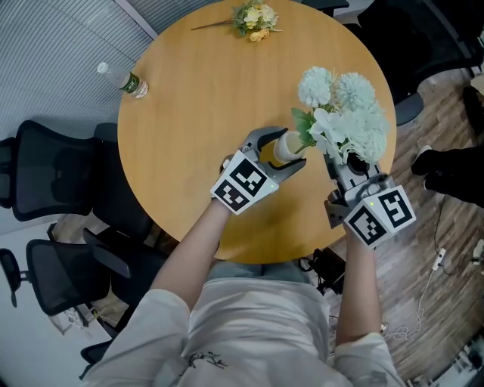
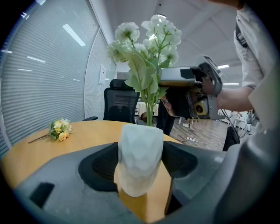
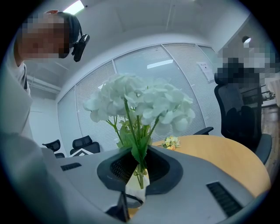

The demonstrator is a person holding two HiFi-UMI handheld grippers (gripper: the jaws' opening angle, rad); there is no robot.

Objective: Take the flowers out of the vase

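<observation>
A white faceted vase (image 1: 285, 149) (image 2: 139, 162) stands on the round wooden table (image 1: 197, 136). My left gripper (image 1: 281, 153) (image 2: 140, 168) is shut on it, a pad against each side. A bunch of white flowers (image 1: 345, 113) (image 2: 148, 41) (image 3: 141, 101) with green stems (image 3: 140, 166) rises from the vase's mouth. My right gripper (image 1: 330, 156) (image 3: 139, 171) is shut on the stems just above the vase (image 3: 134, 189), coming in from the right. In the left gripper view the stems run down into the vase's opening.
A small bunch of yellow flowers (image 1: 255, 19) (image 2: 60, 129) (image 3: 170, 142) lies at the table's far side. A water bottle (image 1: 125, 81) lies near the left edge. Black office chairs (image 1: 45, 174) stand left of the table; cables (image 1: 435, 264) lie on the floor at right.
</observation>
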